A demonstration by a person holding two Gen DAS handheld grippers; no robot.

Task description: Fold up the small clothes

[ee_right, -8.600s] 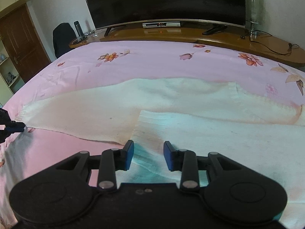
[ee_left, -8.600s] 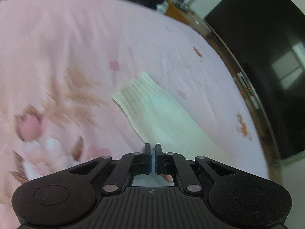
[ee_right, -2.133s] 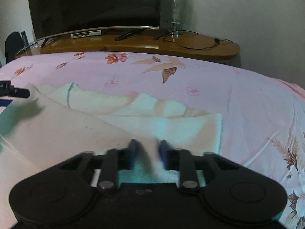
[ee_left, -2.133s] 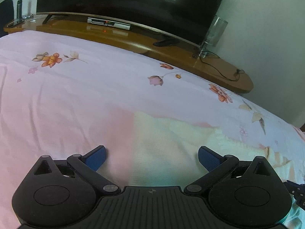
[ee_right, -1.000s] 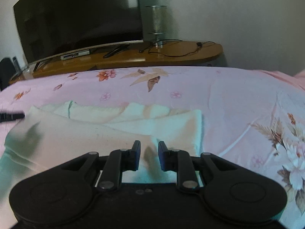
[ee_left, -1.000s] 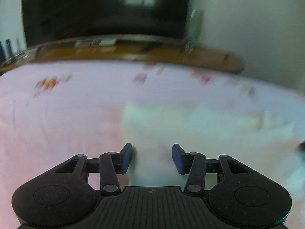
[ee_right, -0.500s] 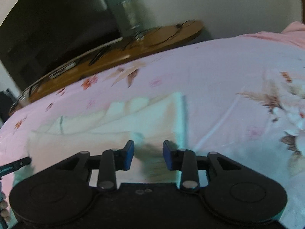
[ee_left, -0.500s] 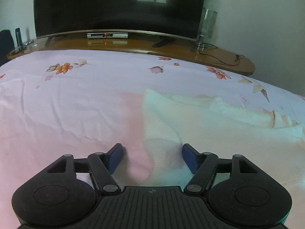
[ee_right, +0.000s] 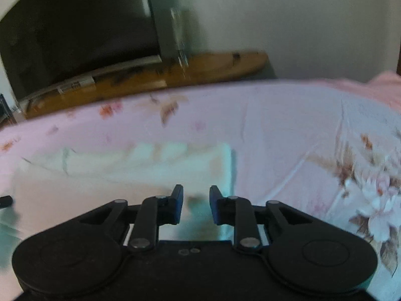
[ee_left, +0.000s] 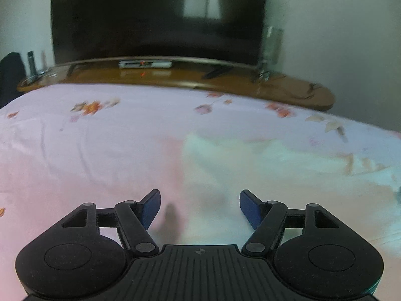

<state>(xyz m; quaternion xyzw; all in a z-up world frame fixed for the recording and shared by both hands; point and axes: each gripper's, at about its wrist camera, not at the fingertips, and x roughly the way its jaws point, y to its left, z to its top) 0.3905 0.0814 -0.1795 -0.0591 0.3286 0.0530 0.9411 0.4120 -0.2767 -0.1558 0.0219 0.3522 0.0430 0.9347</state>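
Observation:
A cream knitted garment point(ee_left: 263, 175) lies folded on the pink flowered bed sheet point(ee_left: 87, 145). In the left wrist view it lies ahead and to the right of my left gripper point(ee_left: 199, 204), which is wide open and empty above the garment's left edge. In the right wrist view the garment point(ee_right: 125, 173) is a flat rectangle with its right edge near the middle. My right gripper point(ee_right: 196, 204) is open and empty, hovering over the garment's near right corner. The tip of the left gripper point(ee_right: 5, 200) shows at the far left.
A curved wooden TV bench point(ee_left: 175, 75) with a big dark television point(ee_left: 155, 17), a set-top box point(ee_left: 145, 64) and a glass vase point(ee_left: 269, 47) runs along the far side of the bed. Large flower prints point(ee_right: 371, 193) mark the sheet at the right.
Both grippers have let go of the garment and lifted away from it. The left jaws opened wider; the right jaws stayed open while it drew back and turned slightly.

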